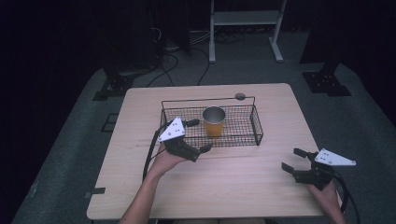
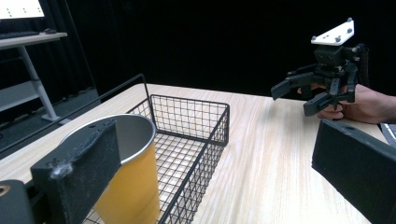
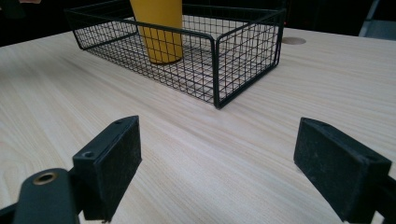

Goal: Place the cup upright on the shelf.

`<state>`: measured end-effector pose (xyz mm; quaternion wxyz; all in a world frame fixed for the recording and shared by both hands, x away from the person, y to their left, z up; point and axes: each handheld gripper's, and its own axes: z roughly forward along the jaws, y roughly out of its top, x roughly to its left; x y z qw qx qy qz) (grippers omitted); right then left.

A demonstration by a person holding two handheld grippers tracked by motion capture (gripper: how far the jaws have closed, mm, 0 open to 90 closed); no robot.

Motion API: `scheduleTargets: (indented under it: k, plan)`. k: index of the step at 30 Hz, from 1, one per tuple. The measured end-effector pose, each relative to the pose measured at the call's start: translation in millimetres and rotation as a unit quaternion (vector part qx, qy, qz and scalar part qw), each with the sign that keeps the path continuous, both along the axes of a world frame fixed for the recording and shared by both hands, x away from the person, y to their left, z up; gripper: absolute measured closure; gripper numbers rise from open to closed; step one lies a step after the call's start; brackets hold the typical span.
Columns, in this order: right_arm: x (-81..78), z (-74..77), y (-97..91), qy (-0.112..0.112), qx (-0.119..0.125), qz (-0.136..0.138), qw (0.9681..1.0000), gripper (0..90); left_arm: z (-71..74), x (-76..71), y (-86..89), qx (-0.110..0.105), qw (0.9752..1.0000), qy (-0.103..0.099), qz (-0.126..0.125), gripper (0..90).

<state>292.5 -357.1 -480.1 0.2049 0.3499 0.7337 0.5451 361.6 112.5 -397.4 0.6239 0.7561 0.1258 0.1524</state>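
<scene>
- The right gripper (image 1: 294, 159) hovers low over the near right part of the wooden table (image 1: 243, 186), jaws spread wide with nothing between them, well apart from the basket.
- The left gripper (image 1: 198, 136) sits at the near left edge of the black wire basket (image 1: 256, 126), jaws wide apart and holding nothing; one jaw reaches over the rim just beside the cup.
- The yellow cup (image 1: 214, 122) with a metal inside stands upright in the basket, near its middle.
</scene>
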Motion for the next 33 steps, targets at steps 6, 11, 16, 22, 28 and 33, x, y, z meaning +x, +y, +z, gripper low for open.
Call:
scheduleTargets:
  k: [6, 11, 16, 22, 28, 33]
  plan:
    - [0.0, 0.0, -0.1, 0.001, 0.001, 0.0, 1.0, 13.9, -4.4, -11.1, 2.4, -0.003, 1.0, -0.005, 0.003, 0.5]
    - [0.0, 0.0, 0.0, 0.001, 0.0, 0.0, 1.0, 14.0, -12.8, -19.1, 4.1, 0.003, 1.0, -0.002, 0.005, 0.5]
    - [0.0, 0.0, 0.0, 0.0, 0.0, -0.001, 1.0, 13.9, -17.4, -24.5, 6.7, -0.004, 1.0, 0.001, 0.007, 0.5]
    - [-0.1, 0.0, -0.1, 0.001, 0.0, -0.001, 1.0, 14.0, -22.1, -37.9, 11.6, -0.006, 0.9999, -0.006, 0.013, 0.5]
    - [0.1, -0.1, -0.2, 0.0, 0.0, 0.001, 1.0, 14.0, -29.7, -51.1, 17.8, -0.02, 0.9995, -0.007, 0.022, 0.6]
    - [0.2, -0.1, -0.7, 0.0, 0.003, 0.003, 1.0, 13.9, -35.0, -59.0, 19.1, -0.011, 0.9995, -0.008, 0.028, 0.6]
